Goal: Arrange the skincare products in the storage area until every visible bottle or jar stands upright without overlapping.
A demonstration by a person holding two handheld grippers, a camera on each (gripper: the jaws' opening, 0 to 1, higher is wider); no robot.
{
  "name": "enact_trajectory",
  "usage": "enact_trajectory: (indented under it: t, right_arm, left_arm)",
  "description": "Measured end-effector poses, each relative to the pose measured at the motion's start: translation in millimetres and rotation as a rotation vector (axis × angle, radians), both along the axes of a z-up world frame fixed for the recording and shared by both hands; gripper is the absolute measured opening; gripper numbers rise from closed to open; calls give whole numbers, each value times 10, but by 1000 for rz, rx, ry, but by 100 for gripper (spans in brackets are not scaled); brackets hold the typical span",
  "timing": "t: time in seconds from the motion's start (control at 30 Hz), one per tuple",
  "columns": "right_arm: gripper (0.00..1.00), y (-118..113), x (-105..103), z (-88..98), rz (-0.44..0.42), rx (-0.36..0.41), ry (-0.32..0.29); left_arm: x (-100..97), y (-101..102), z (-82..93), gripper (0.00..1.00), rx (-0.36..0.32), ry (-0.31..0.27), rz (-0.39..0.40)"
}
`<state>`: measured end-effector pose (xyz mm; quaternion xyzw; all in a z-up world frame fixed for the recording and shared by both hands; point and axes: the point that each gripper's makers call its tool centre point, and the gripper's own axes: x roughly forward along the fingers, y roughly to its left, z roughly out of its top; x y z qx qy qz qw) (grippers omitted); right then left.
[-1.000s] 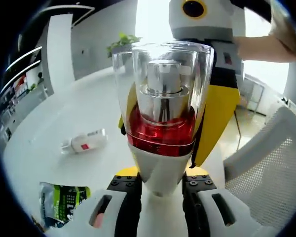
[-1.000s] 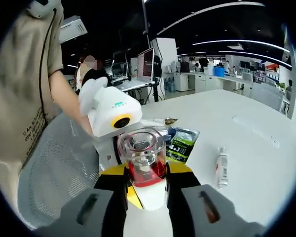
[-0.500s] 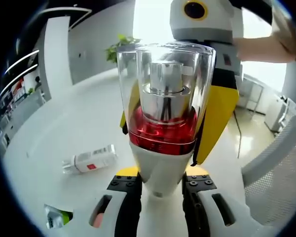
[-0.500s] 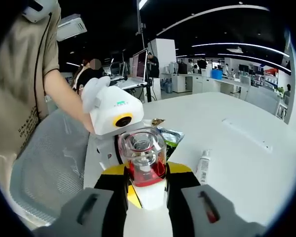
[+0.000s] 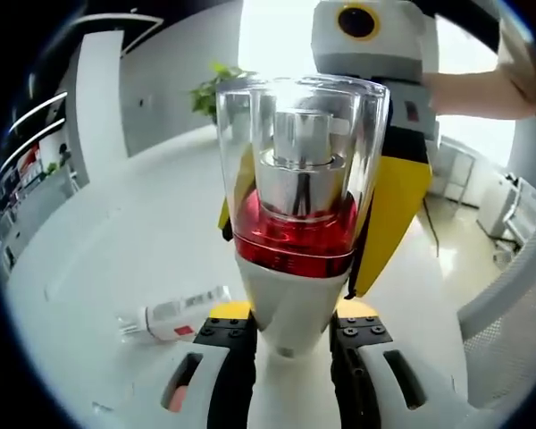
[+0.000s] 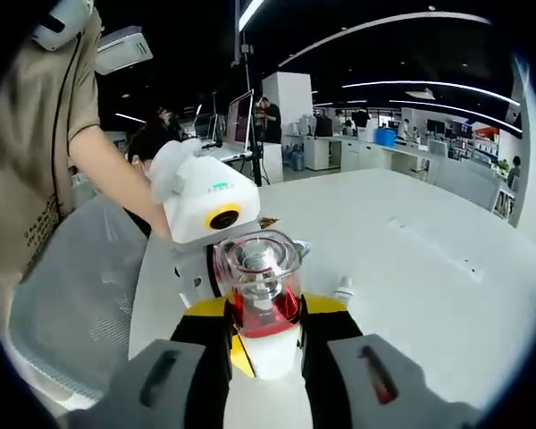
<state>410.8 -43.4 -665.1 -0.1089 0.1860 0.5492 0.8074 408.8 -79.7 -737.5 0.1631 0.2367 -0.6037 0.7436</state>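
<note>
A bottle [image 5: 295,214] with a clear cap, silver pump, red band and white body stands between my left gripper's [image 5: 290,335] jaws, which are shut on its white lower part. In the right gripper view the same bottle [image 6: 261,290] sits between my right gripper's [image 6: 266,344] jaws, which also press on its white body. Each gripper faces the other across the bottle: the right gripper [image 5: 395,179] rises behind it in one view, the left gripper [image 6: 205,201] in the other. A small white bottle [image 5: 174,315] lies on its side on the white table [image 5: 107,232]; part of it [image 6: 343,288] pokes out beside my right jaw.
The white table [image 6: 420,268] stretches away to the right. A mesh chair [image 6: 71,295] stands at its edge, also seen as a mesh chair [image 5: 509,340]. A person's arm [image 5: 473,89] holds the far gripper. Desks and monitors fill the office behind.
Both views have swung with the hands, and the held bottle has stayed between both pairs of jaws. The green packet has slid out of both views; the lying white bottle now sits closer to the jaws.
</note>
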Motion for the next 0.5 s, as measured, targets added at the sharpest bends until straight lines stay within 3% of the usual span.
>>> enact_trajectory:
  t: [0.3,0.5]
  right_arm:
    - [29,-27,141,13,13,-1,-7]
    - [30,-27,147,12,-26,15,15]
  left_arm:
    - [102,-20,21,28,-10,10,21]
    - [99,-14,26,28,0,17,26]
